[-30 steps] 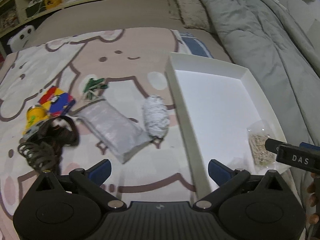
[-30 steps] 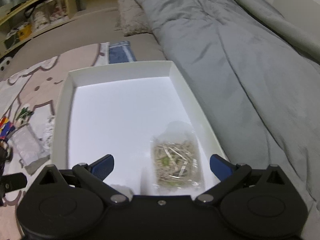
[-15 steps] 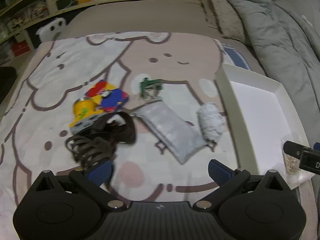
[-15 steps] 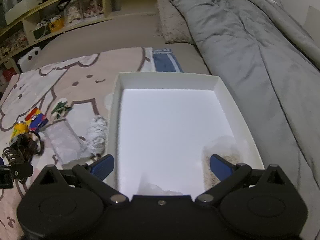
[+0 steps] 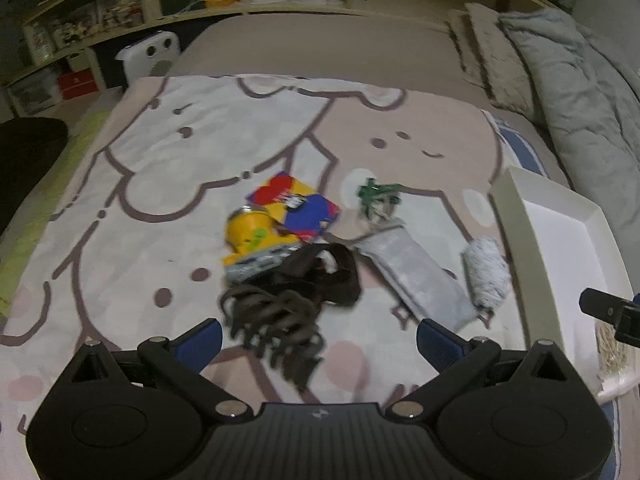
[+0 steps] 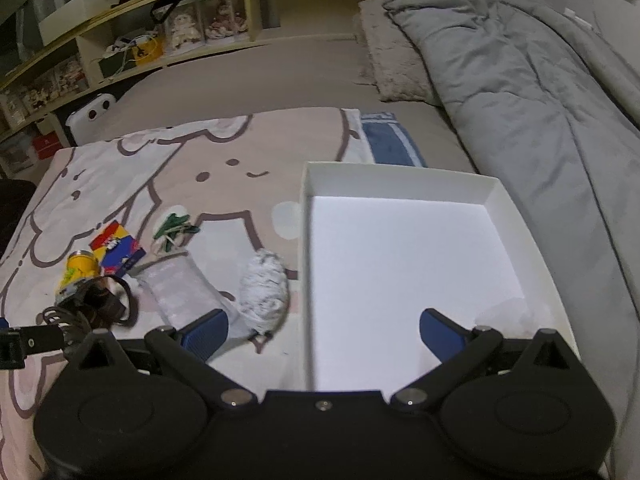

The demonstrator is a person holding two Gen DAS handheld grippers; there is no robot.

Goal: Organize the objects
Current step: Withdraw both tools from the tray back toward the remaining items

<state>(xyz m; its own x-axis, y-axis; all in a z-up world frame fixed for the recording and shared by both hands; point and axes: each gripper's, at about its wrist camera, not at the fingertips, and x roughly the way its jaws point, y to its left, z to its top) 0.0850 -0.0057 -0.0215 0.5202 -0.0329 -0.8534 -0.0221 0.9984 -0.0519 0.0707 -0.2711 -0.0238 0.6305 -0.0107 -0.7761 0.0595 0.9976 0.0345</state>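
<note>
Loose items lie on a cartoon-print blanket [image 5: 168,184]: a brown hair claw [image 5: 276,320], a dark strap [image 5: 332,276], a yellow can [image 5: 250,232], a red-blue-yellow packet [image 5: 296,208], a green clip bundle [image 5: 378,200], a silver pouch [image 5: 416,276] and a grey fuzzy roll [image 5: 486,272]. A white box [image 6: 404,264] sits to the right, with a clear bag of wooden bits [image 5: 610,348] in its near corner. My left gripper [image 5: 318,344] hangs open just short of the hair claw. Over the box's near left edge my right gripper [image 6: 324,332] is open and holds nothing.
A grey duvet [image 6: 532,92] and a beige cushion [image 6: 388,60] lie right of the box. Low shelves [image 6: 132,48] with boxes and dolls run along the back. A white heater [image 5: 150,56] stands at the far left.
Both grippers swung left and pulled back. The left view went from the box to the loose items; the right gripper left the bag and now sees the blanket too.
</note>
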